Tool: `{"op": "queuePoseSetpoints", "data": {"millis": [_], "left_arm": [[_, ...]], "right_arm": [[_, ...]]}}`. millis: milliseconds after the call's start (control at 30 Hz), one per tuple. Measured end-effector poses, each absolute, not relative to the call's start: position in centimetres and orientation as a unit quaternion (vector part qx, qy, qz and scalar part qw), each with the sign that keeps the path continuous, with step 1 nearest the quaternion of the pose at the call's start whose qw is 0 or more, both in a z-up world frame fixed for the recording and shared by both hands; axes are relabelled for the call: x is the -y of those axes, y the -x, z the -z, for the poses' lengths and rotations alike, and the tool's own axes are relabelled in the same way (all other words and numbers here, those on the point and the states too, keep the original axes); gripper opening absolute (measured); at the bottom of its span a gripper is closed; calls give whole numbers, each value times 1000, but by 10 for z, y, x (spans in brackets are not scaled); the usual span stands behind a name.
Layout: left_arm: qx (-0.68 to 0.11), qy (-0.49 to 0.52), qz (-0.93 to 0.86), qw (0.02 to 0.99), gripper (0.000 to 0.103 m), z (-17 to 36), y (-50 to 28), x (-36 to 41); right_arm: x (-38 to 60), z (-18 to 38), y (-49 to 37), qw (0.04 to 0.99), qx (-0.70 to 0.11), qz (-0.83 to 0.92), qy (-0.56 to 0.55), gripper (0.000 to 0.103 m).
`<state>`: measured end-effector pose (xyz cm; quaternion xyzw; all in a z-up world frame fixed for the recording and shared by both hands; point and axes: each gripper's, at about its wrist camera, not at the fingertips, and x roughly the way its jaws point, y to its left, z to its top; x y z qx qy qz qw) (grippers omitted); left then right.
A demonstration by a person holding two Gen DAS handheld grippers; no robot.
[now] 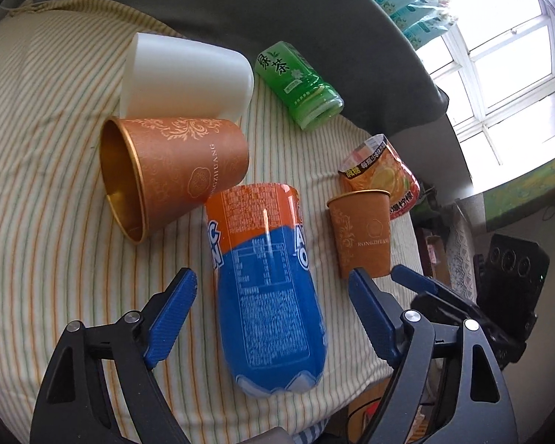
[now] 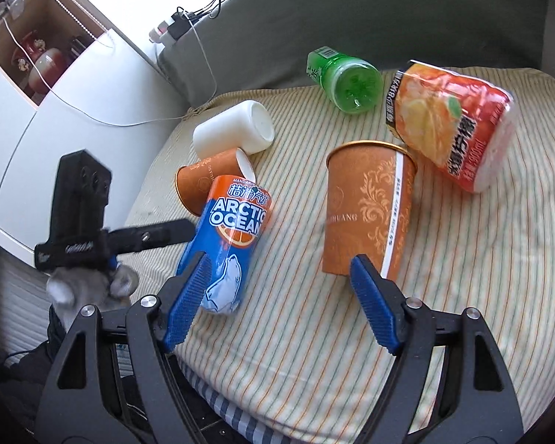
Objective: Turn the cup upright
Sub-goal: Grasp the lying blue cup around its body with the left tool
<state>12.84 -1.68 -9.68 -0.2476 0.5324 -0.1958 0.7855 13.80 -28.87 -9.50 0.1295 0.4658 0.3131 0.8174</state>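
One orange paper cup (image 1: 360, 235) stands upright on the striped cushion (image 1: 55, 129); it also shows in the right wrist view (image 2: 366, 214), just beyond my right gripper (image 2: 277, 273), which is open and empty. A second orange cup (image 1: 174, 174) lies on its side, mouth to the left, and it shows in the right wrist view (image 2: 207, 181) too. A white cup (image 1: 187, 77) lies on its side behind it. My left gripper (image 1: 272, 285) is open, its fingers either side of a blue and orange bottle (image 1: 266, 288).
A green tea bottle (image 1: 299, 85) and a red-orange bottle (image 1: 383, 177) lie at the far side of the cushion (image 2: 462, 277). A grey sofa back (image 1: 277, 7) rises behind. The cushion's edge drops off at the right in the left wrist view. The right gripper's fingers (image 1: 412, 277) show beside the upright cup.
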Motion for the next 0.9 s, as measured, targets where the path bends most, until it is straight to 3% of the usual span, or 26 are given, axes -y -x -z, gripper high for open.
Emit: {"op": "queuePoseSetpoints", "data": {"millis": [133,333,467,900], "left_arm": [[-538,233,190,788,82,98,-138,23],[-554,230,186,778,73,106,-148,27],[-563,230,188,771,60,112,-153,29],[-537,218,192,792,59,101,-147,32]], "right_arm": [[293,90,-131,825,-449,-318,-131,80],[297,76,-116,836,-425,-322,-129,80],[300,70,-107,843,-413,-320,-126,80],[318,77,-102,856,-407,-288,-135,80]]}}
